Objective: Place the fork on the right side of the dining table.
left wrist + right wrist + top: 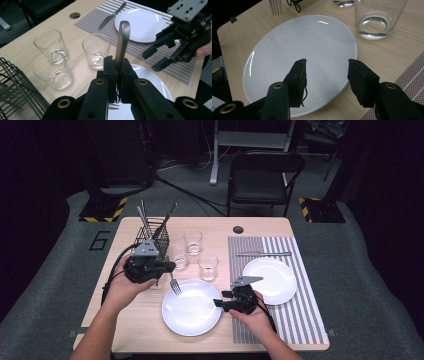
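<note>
1. At the far left of the table (135,320), toward ten o'clock from its centre, stands a black wire caddy (156,237) with cutlery handles sticking up out of it.
2. Just in front of the caddy, the left gripper (167,266) has its jaws pressed tight on a fork (174,285), pinching it by the handle; the left gripper view shows the handle (122,42) rising between the pads.
3. The fork hangs tines down over the ten o'clock rim of the near white plate (192,312); whether the tines touch it cannot be told.
4. Three empty glasses (192,242) stand at twelve o'clock from that plate.
5. The right gripper (224,299) hovers at the plate's three o'clock edge, its fingers (298,82) spread apart with nothing between them.
6. On the striped placemat (305,320) to the right lie a second white plate (275,275) and, at its twelve o'clock, a knife (264,253).
</note>
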`<move>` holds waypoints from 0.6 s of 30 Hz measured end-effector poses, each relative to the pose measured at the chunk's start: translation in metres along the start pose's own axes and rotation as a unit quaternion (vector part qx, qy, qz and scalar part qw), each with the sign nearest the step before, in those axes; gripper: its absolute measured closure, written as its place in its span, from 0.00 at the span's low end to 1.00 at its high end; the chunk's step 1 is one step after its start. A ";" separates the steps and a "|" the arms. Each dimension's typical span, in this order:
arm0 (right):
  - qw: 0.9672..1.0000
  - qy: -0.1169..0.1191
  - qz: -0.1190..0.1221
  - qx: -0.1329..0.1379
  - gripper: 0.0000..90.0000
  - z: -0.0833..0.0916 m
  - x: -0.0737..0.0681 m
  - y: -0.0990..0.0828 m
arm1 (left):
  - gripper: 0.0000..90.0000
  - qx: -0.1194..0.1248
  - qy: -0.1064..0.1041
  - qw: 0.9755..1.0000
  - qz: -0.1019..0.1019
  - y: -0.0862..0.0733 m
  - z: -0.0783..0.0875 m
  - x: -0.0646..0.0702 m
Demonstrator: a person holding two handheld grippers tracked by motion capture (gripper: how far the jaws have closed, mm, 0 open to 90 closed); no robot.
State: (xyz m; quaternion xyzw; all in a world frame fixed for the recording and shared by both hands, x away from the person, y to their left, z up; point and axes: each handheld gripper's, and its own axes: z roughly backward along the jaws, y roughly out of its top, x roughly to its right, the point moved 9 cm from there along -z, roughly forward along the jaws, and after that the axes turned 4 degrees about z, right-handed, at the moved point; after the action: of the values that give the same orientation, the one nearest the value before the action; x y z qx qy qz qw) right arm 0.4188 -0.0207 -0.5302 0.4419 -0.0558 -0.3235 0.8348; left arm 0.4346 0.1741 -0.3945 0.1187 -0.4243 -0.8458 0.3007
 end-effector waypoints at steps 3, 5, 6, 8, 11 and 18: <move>1.000 0.001 0.000 0.000 0.54 0.000 0.000 0.000 | 0.96 -0.003 -0.002 1.000 -0.002 -0.003 -0.003 0.003; 1.000 0.002 0.001 0.001 0.54 0.000 -0.001 0.001 | 0.96 -0.003 -0.002 1.000 -0.005 -0.005 -0.005 0.005; 1.000 0.002 -0.001 -0.001 0.54 0.000 -0.001 0.000 | 0.96 -0.004 -0.005 1.000 -0.006 -0.006 -0.006 0.006; 1.000 0.004 0.001 -0.002 0.54 0.000 -0.002 0.000 | 0.96 -0.004 -0.006 1.000 -0.008 -0.007 -0.007 0.008; 1.000 0.004 0.007 0.000 0.55 0.000 -0.003 0.001 | 0.96 -0.003 -0.011 1.000 -0.008 -0.008 -0.009 0.011; 1.000 0.009 0.015 -0.002 0.55 -0.001 -0.006 0.002 | 0.96 0.007 -0.022 1.000 -0.016 -0.010 -0.014 0.019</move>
State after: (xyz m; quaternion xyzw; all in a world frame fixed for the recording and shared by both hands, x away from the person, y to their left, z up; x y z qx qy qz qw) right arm 0.4152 -0.0155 -0.5274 0.4423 -0.0543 -0.3073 0.8408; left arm 0.4220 0.1586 -0.4102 0.1093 -0.4346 -0.8500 0.2769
